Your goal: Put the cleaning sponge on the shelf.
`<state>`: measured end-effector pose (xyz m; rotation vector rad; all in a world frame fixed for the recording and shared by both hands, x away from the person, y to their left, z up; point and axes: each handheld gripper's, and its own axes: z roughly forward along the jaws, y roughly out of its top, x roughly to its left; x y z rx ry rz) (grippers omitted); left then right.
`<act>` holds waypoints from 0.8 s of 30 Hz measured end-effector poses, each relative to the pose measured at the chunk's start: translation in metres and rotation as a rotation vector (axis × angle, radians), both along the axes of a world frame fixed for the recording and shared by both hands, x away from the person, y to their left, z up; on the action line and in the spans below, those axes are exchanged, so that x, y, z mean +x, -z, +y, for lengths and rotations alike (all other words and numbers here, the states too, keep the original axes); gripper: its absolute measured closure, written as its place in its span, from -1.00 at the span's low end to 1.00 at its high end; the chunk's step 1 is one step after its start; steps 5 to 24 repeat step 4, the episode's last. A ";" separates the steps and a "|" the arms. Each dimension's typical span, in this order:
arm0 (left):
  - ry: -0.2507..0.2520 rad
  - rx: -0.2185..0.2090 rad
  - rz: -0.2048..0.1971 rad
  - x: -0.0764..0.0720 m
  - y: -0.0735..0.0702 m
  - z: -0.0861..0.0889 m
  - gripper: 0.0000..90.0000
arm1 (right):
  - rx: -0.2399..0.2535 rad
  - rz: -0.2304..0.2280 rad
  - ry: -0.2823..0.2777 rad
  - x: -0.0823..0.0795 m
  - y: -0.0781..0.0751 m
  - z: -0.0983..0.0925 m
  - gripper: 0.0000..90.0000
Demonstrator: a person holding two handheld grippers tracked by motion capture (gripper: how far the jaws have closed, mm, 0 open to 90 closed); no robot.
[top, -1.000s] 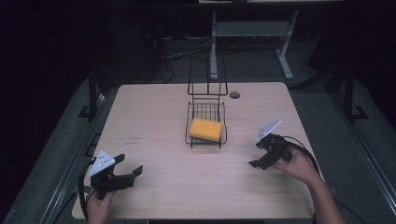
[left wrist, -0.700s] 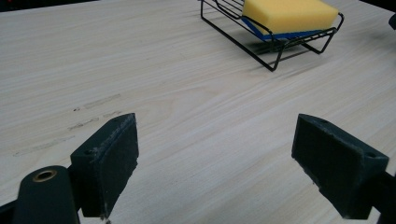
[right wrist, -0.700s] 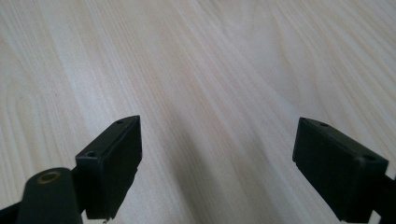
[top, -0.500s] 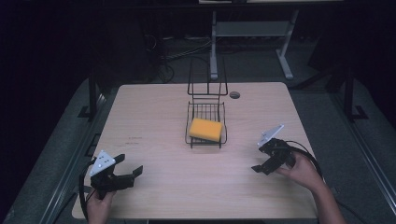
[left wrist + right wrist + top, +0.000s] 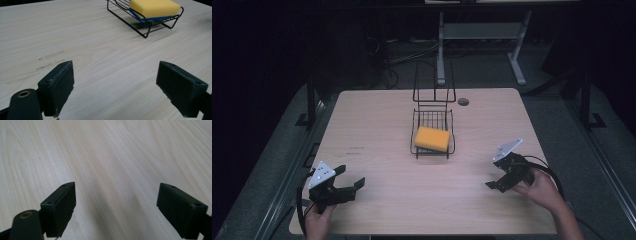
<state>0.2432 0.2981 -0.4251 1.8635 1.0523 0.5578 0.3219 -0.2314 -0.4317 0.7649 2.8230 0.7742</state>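
A yellow sponge (image 5: 432, 139) with a blue underside lies in a black wire rack (image 5: 416, 132) at the middle of the light wooden table (image 5: 387, 115). The left gripper view has the sponge (image 5: 155, 8) and rack (image 5: 146, 27) at its upper right. My left gripper (image 5: 350, 183) rests near the table's front left corner, jaws wide apart and empty (image 5: 115, 90). My right gripper (image 5: 496, 181) sits near the front right, tipped down toward the tabletop, also open and empty (image 5: 116, 211).
The rack has a tall wire back (image 5: 434, 82) rising behind the sponge. A small round hole (image 5: 463, 101) sits in the table near the far edge. Metal frame legs (image 5: 517, 60) and cables lie on the dark floor beyond.
My right gripper has drawn back toward the front right edge of the table and dipped lower. The left gripper, sponge and rack have stayed put.
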 end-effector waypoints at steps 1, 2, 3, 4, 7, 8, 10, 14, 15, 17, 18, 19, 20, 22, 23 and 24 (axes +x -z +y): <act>0.000 0.000 0.000 0.000 0.000 0.000 -0.69 | 0.002 -0.004 -0.002 -0.002 -0.001 0.000 -0.66; 0.000 -0.001 -0.002 0.000 0.000 0.000 -0.69 | 0.007 -0.007 -0.001 -0.005 -0.001 0.000 -0.66; 0.001 -0.001 -0.002 0.000 0.000 0.000 -0.69 | 0.005 -0.009 -0.001 -0.006 -0.002 0.000 -0.66; 0.002 -0.001 -0.004 0.000 0.000 0.000 -0.69 | 0.005 -0.013 -0.001 -0.009 -0.002 0.000 -0.66; 0.002 -0.001 -0.004 0.000 0.000 0.000 -0.69 | 0.005 -0.013 -0.001 -0.009 -0.002 0.000 -0.66; 0.002 -0.001 -0.004 0.000 0.000 0.000 -0.69 | 0.005 -0.013 -0.001 -0.009 -0.002 0.000 -0.66; 0.002 -0.001 -0.004 0.000 0.000 0.000 -0.69 | 0.005 -0.013 -0.001 -0.009 -0.002 0.000 -0.66; 0.002 -0.001 -0.004 0.000 0.000 0.000 -0.69 | 0.005 -0.013 -0.001 -0.009 -0.002 0.000 -0.66; 0.002 -0.001 -0.004 0.000 0.000 0.000 -0.69 | 0.005 -0.013 -0.001 -0.009 -0.002 0.000 -0.66; 0.002 -0.001 -0.004 0.000 0.000 0.000 -0.69 | 0.005 -0.013 -0.001 -0.009 -0.002 0.000 -0.66; 0.002 -0.001 -0.004 0.000 0.000 0.000 -0.69 | 0.005 -0.013 -0.001 -0.009 -0.002 0.000 -0.66; 0.002 -0.001 -0.004 0.000 0.000 0.000 -0.69 | 0.005 -0.013 -0.001 -0.009 -0.002 0.000 -0.66; 0.002 -0.001 -0.004 0.000 0.000 0.000 -0.69 | 0.005 -0.013 -0.001 -0.009 -0.002 0.000 -0.66; 0.002 -0.001 -0.004 0.000 0.000 0.000 -0.69 | 0.005 -0.013 -0.001 -0.009 -0.002 0.000 -0.66; 0.002 -0.001 -0.004 0.000 0.000 0.000 -0.69 | 0.005 -0.013 -0.001 -0.009 -0.002 0.000 -0.66; 0.002 -0.001 -0.004 0.000 0.000 0.000 -0.69 | 0.005 -0.013 -0.001 -0.009 -0.002 0.000 -0.66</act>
